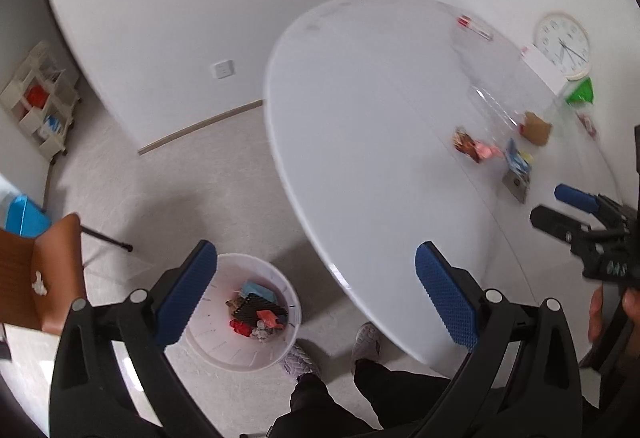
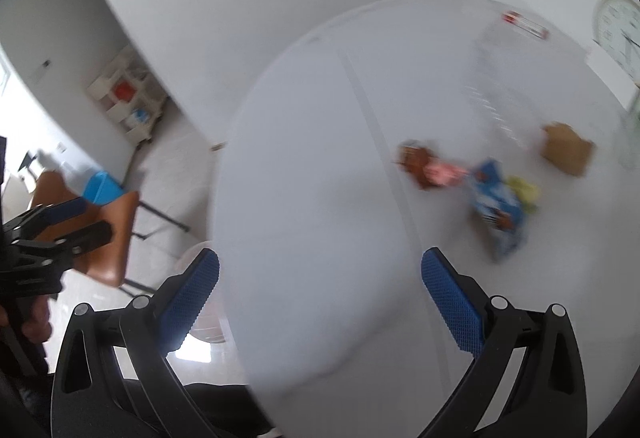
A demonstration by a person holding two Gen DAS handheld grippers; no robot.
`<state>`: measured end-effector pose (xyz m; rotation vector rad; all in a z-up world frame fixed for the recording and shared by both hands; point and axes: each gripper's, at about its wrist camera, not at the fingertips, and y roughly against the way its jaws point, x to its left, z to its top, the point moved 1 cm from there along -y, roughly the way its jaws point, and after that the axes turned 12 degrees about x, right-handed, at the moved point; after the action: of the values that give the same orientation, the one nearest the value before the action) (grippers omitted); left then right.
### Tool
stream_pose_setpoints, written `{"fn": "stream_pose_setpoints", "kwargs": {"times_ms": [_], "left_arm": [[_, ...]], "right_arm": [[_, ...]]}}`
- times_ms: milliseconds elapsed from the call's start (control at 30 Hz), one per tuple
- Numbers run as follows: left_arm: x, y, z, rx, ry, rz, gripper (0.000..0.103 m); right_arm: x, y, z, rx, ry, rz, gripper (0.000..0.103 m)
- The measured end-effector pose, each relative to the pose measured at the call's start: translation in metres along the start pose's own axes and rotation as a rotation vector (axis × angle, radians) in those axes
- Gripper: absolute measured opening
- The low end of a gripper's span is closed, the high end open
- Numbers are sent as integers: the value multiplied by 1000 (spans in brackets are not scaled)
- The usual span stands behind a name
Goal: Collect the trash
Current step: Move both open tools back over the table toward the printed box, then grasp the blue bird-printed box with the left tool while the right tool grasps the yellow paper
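Holding my left gripper (image 1: 316, 294) wide and empty above the bin (image 1: 240, 312) beside the table (image 1: 360, 118), I keep my right gripper (image 2: 320, 296) equally wide toward the wrappers (image 2: 460, 178) lying mid-table, ready to grab.

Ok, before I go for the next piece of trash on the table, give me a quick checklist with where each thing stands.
1. Left claw empty and open: ok.
2. Right claw empty and open: ok.
3. White bin on the floor beside the table, already holding trash: ok.
4. Trash left on the table: not ok; brown wrapper, blue packet and cardboard piece remain.
5. Path from right claw to the wrappers clear: ok.
6. Sharp view of the wrappers for aiming: not ok; both views are motion-blurred.
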<state>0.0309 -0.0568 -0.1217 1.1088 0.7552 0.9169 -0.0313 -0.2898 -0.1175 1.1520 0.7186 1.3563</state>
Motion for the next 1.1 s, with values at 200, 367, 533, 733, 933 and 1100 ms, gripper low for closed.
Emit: {"fn": "stream_pose_setpoints", "kwargs": {"times_ms": [200,367,533,733,933,1100], "left_arm": [[-62,-15,26,37,-104,-51,95],[-127,-28,56,63,-179,-92,95],[-190,-52,80,127,-194,-151,95],[-248,-91,102,216,-108,-210,95],[-275,-137,118,312,132,-247,95],[-284,-162,125,354,282,-226,95]], "right_arm": [[-84,8,-6,-22,-126,-64,100],[-156,4,-3,-8,-161,-113,100],[-230,-11,22,4,-148,-160,100],[-280,-30,69,5,-121,-191,100],[-303,-51,100,-12,-203,-146,100],[-306,-49,101,-49,-238,-115,100]]}}
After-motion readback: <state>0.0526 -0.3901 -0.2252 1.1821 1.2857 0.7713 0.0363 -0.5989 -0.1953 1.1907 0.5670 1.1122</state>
